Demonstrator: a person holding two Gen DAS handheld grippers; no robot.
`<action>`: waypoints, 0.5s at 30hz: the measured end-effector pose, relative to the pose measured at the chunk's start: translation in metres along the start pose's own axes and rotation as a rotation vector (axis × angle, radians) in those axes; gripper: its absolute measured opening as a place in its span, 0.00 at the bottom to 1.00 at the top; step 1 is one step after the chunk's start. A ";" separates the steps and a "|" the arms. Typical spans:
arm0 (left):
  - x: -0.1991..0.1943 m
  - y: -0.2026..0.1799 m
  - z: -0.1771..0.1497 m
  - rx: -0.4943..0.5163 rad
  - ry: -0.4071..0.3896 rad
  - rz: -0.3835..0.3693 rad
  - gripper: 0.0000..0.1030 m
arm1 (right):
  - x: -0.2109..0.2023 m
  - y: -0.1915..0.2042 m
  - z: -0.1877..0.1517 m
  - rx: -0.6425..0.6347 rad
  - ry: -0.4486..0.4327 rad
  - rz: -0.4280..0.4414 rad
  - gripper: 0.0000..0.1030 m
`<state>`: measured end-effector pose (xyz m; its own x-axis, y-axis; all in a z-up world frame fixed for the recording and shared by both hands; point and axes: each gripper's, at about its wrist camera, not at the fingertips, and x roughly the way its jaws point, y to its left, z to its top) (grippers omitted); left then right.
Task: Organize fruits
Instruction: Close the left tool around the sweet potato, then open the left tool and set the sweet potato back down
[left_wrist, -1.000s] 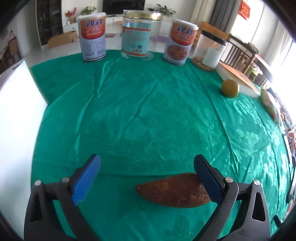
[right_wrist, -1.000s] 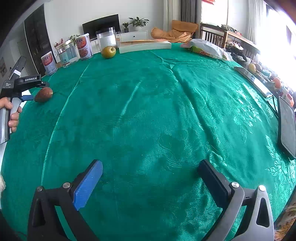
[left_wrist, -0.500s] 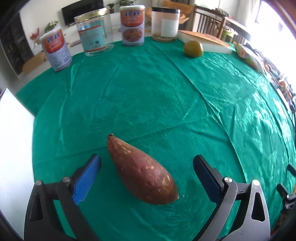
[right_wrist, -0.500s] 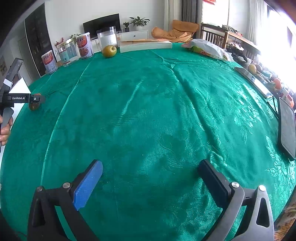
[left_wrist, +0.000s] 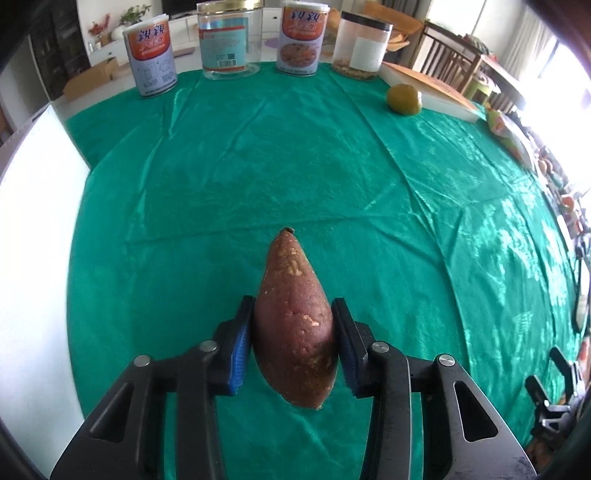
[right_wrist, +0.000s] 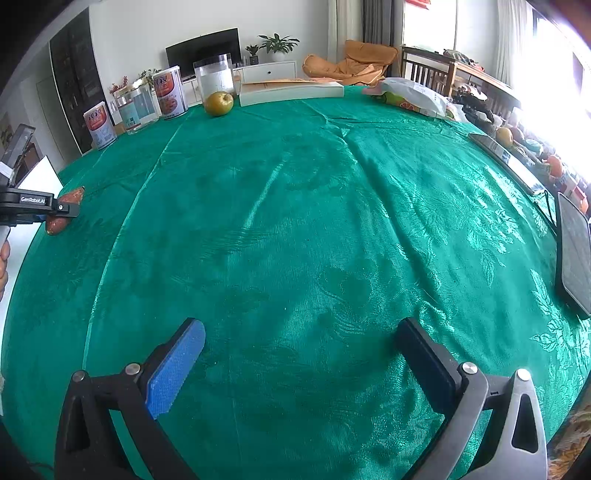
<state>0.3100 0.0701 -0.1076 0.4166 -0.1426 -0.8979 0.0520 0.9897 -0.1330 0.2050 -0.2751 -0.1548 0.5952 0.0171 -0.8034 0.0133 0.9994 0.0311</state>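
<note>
Sweet potato (left_wrist: 295, 332), reddish-brown, tapered; lay on the green cloth of the bench (left_wrist: 258, 177) toward its left edge, thin tip pointing away, broad end nearest the left wrist camera.

Item 1, left hand-held gripper (left_wrist: 293, 339): jaws closing, the sweet potato between them at its thick middle, both pads against its flanks. In the right wrist view the same tool appeared far left (right_wrist: 55, 212), the tuber's two ends showing either side of the finger.

Item 2, greenish round fruit (left_wrist: 403, 99): sat at the far right of the bench, just beside a flat white box (left_wrist: 432, 92), well apart from the sweet potato.

Item 3, right hand-held gripper (right_wrist: 299, 365): jaws wide, nothing between them, poised over bare cloth.

Handling note, as judgement: the grip sat across the widest girth, a sound choice, since a tapered body tends to squirt toward its narrow end if pinched on the slope. Firm closure before lifting seemed advisable; then a straight rise, so the glossy cloth would not drag. Destination for the fruits could not be told.
</note>
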 end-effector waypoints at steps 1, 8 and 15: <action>-0.006 -0.003 -0.009 -0.006 -0.008 -0.006 0.41 | 0.000 0.000 0.000 0.000 0.000 0.000 1.00; -0.013 -0.021 -0.065 0.026 -0.093 0.061 0.43 | 0.001 0.003 0.000 -0.020 0.011 -0.012 1.00; -0.008 -0.018 -0.079 0.032 -0.201 0.145 0.92 | 0.009 0.015 0.048 -0.093 0.067 0.125 1.00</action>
<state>0.2342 0.0530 -0.1311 0.5936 0.0022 -0.8047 0.0060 1.0000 0.0072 0.2495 -0.2618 -0.1329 0.5323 0.1401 -0.8349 -0.1340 0.9877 0.0803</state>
